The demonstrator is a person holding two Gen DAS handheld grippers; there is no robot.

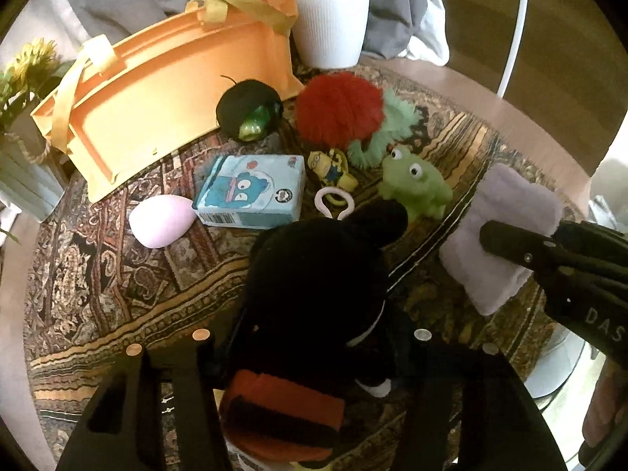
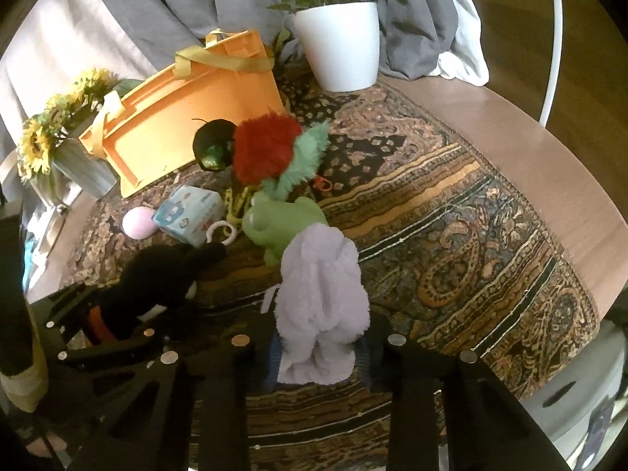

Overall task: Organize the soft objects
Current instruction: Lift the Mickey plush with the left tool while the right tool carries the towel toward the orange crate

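Left gripper [image 1: 314,357]: clenched on a black plush toy [image 1: 325,271], which is pinched between the two fingers near the front edge of the tabletop; an orange-and-black striped part [image 1: 282,412] of the toy is seen below the fingers.
Right gripper [image 2: 320,347]: closed onto a pale purple plush toy [image 2: 322,306], which is squeezed between the fingers – the toy is held upright over the patterned cloth [image 2: 471,235], toward the front edge.
Cloth: a dark paisley cover is spread over the round wooden table [image 2: 530,149], whose bare rim is left showing at the right edge.
Orange bag [image 1: 157,90]: set at the back left of the tabletop, with yellow straps [image 1: 243,4] draped over its top.
White pot [image 1: 331,23]: placed at the back edge, just right of the bag, with a green plant in it.
Middle of the cloth: a red fluffy ball [image 1: 339,108] is lying against a teal furry toy [image 1: 392,125]; a black round pouch [image 1: 249,108] is resting just beside the bag.
Small items: a blue box [image 1: 251,190], a pink egg-shaped sponge [image 1: 161,219], a yellow figure keychain [image 1: 331,168] and a green rubber frog [image 1: 416,184] are grouped between the ball and the black plush toy.
Sunflowers [image 2: 51,129]: seen in a grey vase at the left edge – beside the bag.
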